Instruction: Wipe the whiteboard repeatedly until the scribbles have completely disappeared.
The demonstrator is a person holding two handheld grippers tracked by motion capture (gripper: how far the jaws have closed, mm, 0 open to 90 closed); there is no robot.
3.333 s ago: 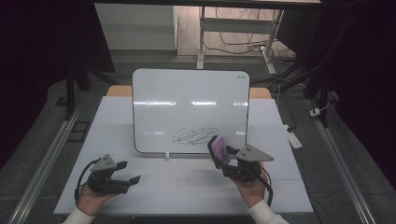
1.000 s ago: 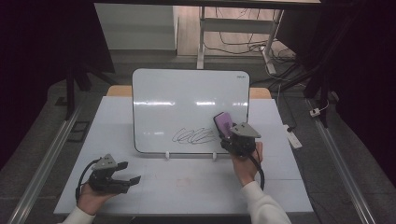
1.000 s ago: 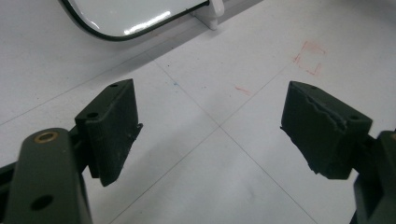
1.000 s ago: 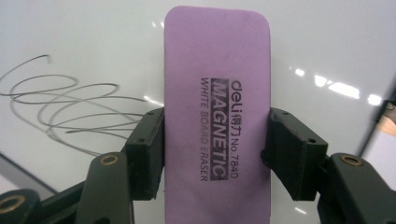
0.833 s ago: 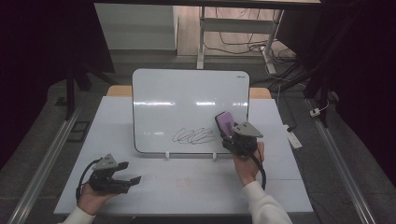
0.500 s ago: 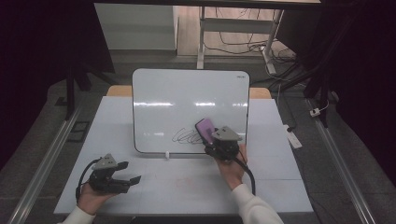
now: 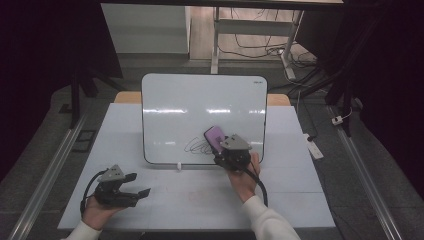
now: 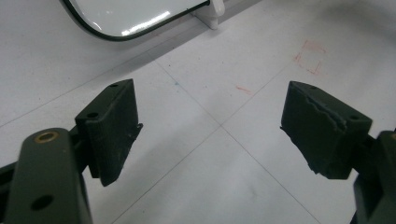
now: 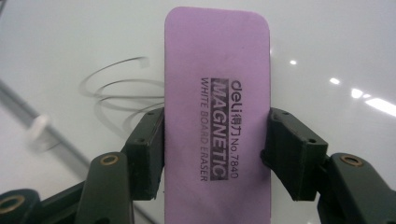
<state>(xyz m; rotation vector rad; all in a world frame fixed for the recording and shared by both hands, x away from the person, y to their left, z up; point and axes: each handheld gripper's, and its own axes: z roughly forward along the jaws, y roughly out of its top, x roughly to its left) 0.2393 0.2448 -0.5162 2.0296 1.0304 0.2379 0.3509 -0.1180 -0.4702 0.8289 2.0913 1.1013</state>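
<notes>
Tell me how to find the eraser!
Look at the whiteboard propped up on the table. By its black scribble, the right gripper squeezes the whiteboard eraser. It is the one purple thing, a flat rounded block printed "MAGNETIC".

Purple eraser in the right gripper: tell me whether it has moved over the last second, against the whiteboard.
Yes. The purple eraser slid left along the whiteboard, from beside the scribble onto its right end.

Three cameras, one table

The high view looked forward and down on the table [image 7: 190, 195]; each gripper view rode low along its jaws, sharing the whiteboard [image 7: 200, 100] [image 8: 126, 14] [image 9: 327, 42].
</notes>
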